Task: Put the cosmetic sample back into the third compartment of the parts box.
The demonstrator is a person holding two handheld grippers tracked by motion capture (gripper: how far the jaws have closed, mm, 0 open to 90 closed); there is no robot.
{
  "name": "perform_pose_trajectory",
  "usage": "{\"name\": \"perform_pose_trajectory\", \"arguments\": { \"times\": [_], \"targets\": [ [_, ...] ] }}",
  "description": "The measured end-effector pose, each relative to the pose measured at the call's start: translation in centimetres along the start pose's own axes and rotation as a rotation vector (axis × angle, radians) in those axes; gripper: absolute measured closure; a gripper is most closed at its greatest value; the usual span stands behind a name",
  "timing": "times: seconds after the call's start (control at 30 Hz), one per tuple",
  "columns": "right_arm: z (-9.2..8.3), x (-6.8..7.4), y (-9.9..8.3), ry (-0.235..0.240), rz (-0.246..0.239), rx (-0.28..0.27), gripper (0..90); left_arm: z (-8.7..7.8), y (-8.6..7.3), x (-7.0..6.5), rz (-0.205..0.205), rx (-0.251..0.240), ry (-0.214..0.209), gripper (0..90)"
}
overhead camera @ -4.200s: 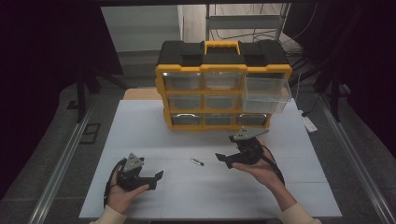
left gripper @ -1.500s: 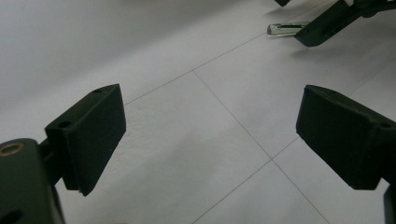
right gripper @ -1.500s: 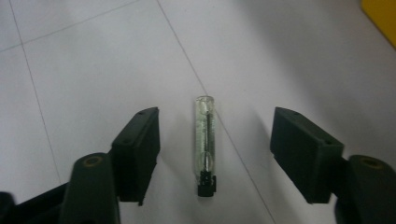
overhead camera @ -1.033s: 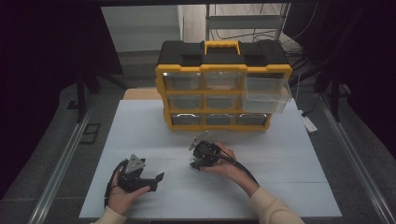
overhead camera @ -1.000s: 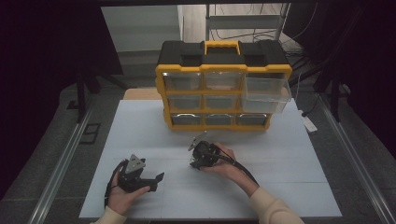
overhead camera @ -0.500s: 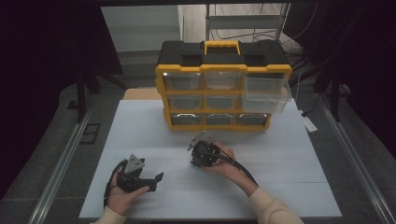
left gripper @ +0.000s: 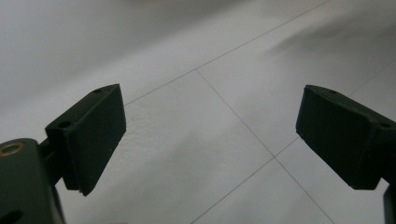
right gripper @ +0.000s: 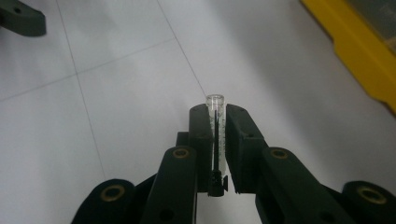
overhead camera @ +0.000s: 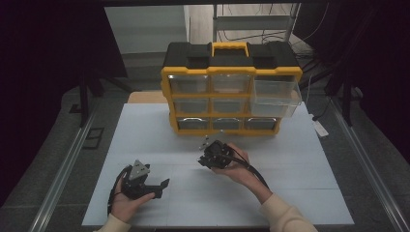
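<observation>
My right gripper (overhead camera: 204, 158) hovers just above the white table (overhead camera: 145, 135), in front of the yellow and black drawer organizer (overhead camera: 232, 92). It is shut on a small clear tube (right gripper: 216, 116) with a black cap at its near end. The tube lies along the jaws, and its open rim sticks out past the fingertips (right gripper: 201, 116). My left gripper (overhead camera: 161, 189) rests in a hand near the table's front left. In the left gripper view it (left gripper: 210, 135) stands wide open over bare table, with nothing between its jaws.
The organizer's top right clear drawer (overhead camera: 275, 99) is pulled out. Its yellow base (right gripper: 355, 51) runs close by on the right of the right gripper view. One jaw of the left gripper (right gripper: 21, 21) shows at that view's top left. Metal rails (overhead camera: 63, 169) edge the table.
Since 4.2 s ago the right gripper has moved left to the table's middle and taken up the small tube that lay there. Over the last second it has hardly moved. The left gripper stays put.
</observation>
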State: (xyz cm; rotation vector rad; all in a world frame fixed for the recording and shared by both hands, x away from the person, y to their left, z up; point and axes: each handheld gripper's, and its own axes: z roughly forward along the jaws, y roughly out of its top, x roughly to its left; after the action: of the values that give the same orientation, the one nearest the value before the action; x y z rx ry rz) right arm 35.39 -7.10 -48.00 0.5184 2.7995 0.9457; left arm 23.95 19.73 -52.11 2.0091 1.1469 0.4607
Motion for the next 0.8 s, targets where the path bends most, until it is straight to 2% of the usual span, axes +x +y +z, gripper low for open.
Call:
{"name": "perform_pose_trajectory", "arguments": {
  "times": [0.27, 0.57, 0.8],
  "targets": [
    [-1.5, -0.1, 0.0, 0.007, 0.017, -0.048, 81.1, -0.1, 0.0, 0.0, -0.002, -0.011, 0.004, 9.2],
    [-3.6, 0.3, 0.3, -0.008, -0.001, -0.112, 81.1, 0.0, 0.1, 0.0, -0.002, -0.009, 0.002, 9.2],
    [-4.8, 0.2, 0.4, -0.003, 0.009, -0.153, 81.1, 0.0, 0.1, 0.0, -0.003, -0.008, 0.003, 9.4]
  ]
}}
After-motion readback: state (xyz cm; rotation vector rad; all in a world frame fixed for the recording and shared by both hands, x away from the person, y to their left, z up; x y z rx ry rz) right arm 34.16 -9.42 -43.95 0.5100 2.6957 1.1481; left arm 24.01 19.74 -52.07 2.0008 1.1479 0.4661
